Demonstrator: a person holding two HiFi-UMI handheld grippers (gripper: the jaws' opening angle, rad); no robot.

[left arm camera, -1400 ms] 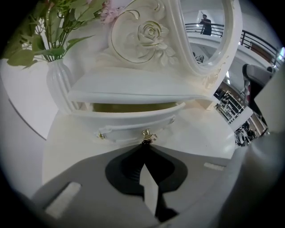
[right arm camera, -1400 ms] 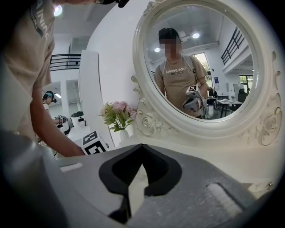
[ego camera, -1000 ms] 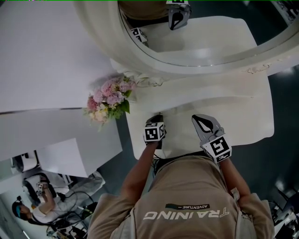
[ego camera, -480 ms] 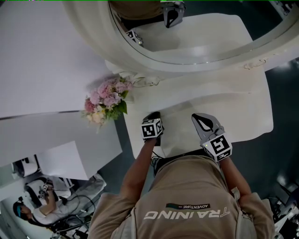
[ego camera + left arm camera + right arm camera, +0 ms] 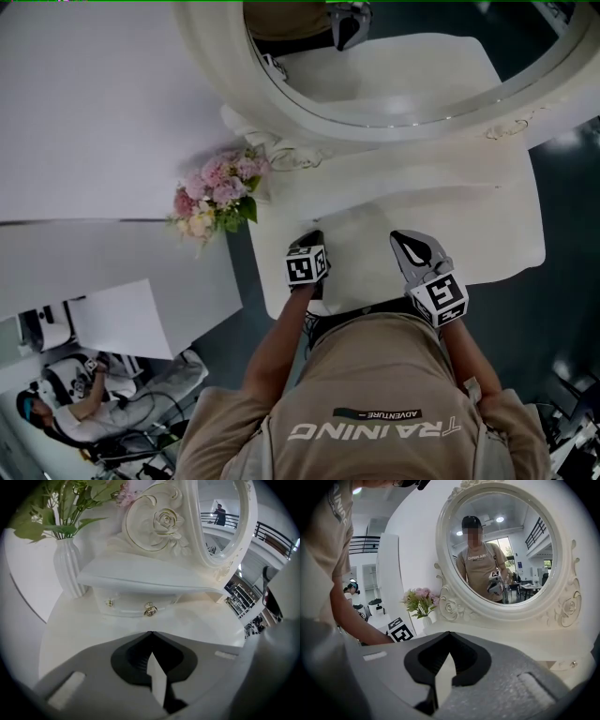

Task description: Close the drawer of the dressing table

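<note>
The white dressing table [image 5: 469,225] carries a small curved drawer [image 5: 136,605] with a gold knob [image 5: 150,610], tucked under the shelf below the round mirror [image 5: 412,75]. From this angle I cannot tell whether the drawer front sits flush or slightly out. My left gripper [image 5: 151,633] is shut and empty, low over the tabletop and pointing at the knob from a short way off. In the head view the left gripper [image 5: 312,236] is near the table's front edge. My right gripper [image 5: 403,240] hovers beside it, also shut and empty, facing the mirror [image 5: 506,550].
A white vase [image 5: 69,571] of pink flowers [image 5: 217,192] stands at the table's left end, just left of the drawer. A white wall panel [image 5: 94,112] runs along the left. Another person [image 5: 66,408] sits on the floor at the lower left.
Both grippers stay almost where they were, shut. The head camera has shifted a little, so the table and the flowers sit slightly differently in the view.
</note>
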